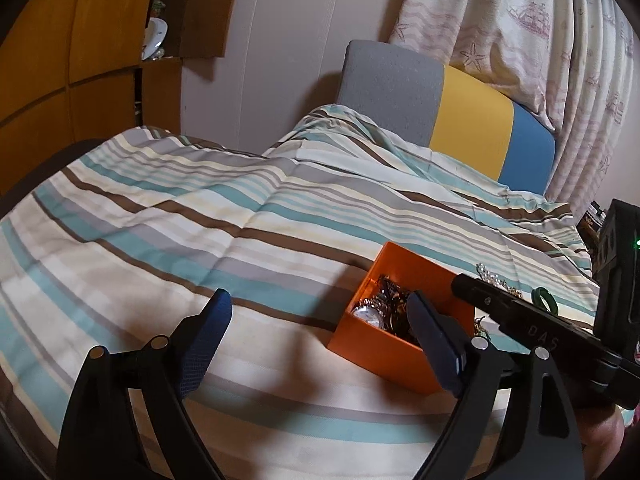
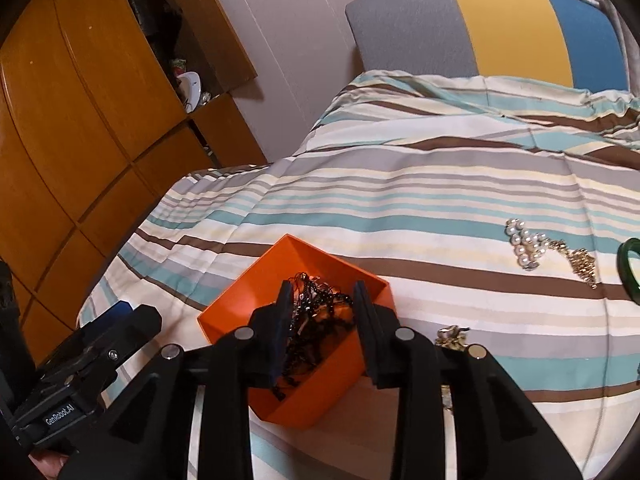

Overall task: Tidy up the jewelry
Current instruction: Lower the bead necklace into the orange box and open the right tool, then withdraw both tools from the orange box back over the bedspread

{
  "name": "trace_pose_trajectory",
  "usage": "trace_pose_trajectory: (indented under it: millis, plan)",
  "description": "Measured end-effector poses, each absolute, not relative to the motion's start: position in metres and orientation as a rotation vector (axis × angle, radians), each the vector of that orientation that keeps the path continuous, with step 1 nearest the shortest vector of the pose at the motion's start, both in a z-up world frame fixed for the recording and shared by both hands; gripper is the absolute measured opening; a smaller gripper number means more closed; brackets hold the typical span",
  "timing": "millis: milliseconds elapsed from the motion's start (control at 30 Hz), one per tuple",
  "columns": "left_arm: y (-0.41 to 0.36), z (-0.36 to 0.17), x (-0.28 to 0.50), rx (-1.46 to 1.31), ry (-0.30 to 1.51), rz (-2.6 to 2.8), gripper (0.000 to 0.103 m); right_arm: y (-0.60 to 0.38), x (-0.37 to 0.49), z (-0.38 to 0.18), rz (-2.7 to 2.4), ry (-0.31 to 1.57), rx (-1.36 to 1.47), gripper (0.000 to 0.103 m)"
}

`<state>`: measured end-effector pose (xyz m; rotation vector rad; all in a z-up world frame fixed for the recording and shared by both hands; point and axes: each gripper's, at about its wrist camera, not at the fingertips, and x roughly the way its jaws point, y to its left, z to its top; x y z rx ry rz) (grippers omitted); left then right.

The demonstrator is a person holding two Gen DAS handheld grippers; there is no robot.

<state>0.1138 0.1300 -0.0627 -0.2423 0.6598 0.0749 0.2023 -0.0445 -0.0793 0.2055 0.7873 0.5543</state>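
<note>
An orange box [image 1: 394, 354] sits on the striped bed cover [image 1: 200, 220], holding a silver watch [image 1: 370, 314] and tangled chains. My left gripper [image 1: 318, 300] stands wide open just left of the box, its right finger over the box's near corner. In the right wrist view my right gripper [image 2: 323, 296] hovers open over the orange box [image 2: 304, 412]. A black beaded necklace [image 2: 320, 320] lies tangled between and below its fingers. On the cover to the right lie a pearl bracelet [image 2: 526, 248], a gold chain [image 2: 582, 266], a green bangle [image 2: 628, 272] and a small gold piece [image 2: 450, 336].
A grey, yellow and blue headboard [image 2: 500, 28] stands at the far end of the bed. Wooden cabinets [image 2: 80, 120] with an open shelf line the left side. A patterned curtain [image 1: 540, 40] hangs at the right. A wide stretch of striped bed cover lies beyond the box.
</note>
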Motion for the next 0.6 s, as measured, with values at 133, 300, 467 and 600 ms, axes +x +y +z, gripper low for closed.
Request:
trace_pose_trajectory:
  millis: [133,300,467,600]
  plan:
    - [0.124,-0.067,0.112,-0.247,0.674,0.065,0.089,-0.052,0.198,-0.079,0.547,0.794,0.228,0.031]
    - [0.114,-0.07,0.109,-0.238,0.683,0.057,0.089,-0.063,0.192,-0.078,0.521,0.803,0.259,0.034]
    - [0.102,-0.073,0.103,-0.223,0.693,0.052,0.089,-0.09,0.174,-0.08,0.449,0.8,0.264,0.047]
    - [0.083,-0.077,0.099,-0.203,0.708,0.01,0.089,-0.126,0.159,-0.089,0.373,0.822,0.263,0.047]
